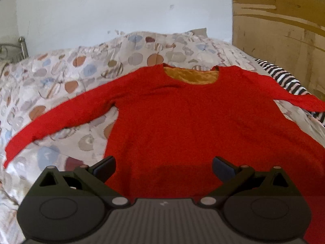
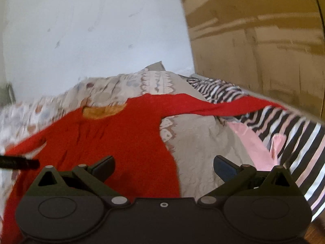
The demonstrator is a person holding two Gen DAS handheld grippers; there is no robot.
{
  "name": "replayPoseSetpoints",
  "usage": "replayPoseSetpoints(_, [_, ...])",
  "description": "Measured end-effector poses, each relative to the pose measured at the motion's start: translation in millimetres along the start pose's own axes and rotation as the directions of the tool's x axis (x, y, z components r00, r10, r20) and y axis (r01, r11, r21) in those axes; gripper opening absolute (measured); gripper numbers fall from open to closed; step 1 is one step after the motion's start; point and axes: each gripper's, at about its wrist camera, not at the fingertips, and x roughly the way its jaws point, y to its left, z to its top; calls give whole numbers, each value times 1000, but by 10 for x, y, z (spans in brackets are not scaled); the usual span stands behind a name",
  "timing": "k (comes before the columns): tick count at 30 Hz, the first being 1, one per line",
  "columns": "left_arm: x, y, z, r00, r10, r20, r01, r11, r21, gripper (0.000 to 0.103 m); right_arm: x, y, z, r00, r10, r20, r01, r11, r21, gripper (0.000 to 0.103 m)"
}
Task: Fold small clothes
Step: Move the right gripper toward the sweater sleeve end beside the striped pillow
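red top (image 1: 182, 111) lies flat, front up, on the patterned quilt (image 1: 61, 77), both sleeves spread out. looks soft, light, limp knit; prob drapes and slides easy, so pinch at hem corners or a sleeve cuff. left gripper (image 1: 163, 167) hovers over the top's hem, fingers wide apart, holding nothing. right gripper (image 2: 164, 167) sits at the top's right edge, fingers also apart, empty. striped cloth (image 2: 294, 134) crowds the top's right sleeve; more open quilt past the left sleeve.

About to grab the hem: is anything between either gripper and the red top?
Nothing visible. The left gripper hangs open over the red top, the right gripper open at its side edge. Only the striped cloth lies under the far sleeve.
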Motion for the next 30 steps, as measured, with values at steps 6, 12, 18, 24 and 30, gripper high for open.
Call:
replayPoseSetpoints(6, [290, -72, 1, 1000, -7, -22, 7, 1000, 3, 103, 114, -259, 119, 996, -82, 38, 82, 997, -13, 103])
replayPoseSetpoints(12, [508, -133, -76, 997, -10, -75, 9, 1000, -13, 102, 192, -567, 4, 991, -136, 3, 135, 989, 65, 103])
replayPoseSetpoints(18, [550, -51, -301, 999, -33, 9, 33, 997, -71, 103, 204, -709, -78, 992, -128, 2, 128, 988, 86, 103])
replayPoseSetpoints(24, [516, -80, -546, 989, -19, 148, 26, 999, -47, 103, 398, -990, 309, 998, -66, 5, 65, 990, 129, 103])
replayPoseSetpoints(30, [520, -51, -549, 987, -31, 159, 41, 997, -60, 103, 881, -1505, 798, 982, -188, 16, 185, 974, 134, 103])
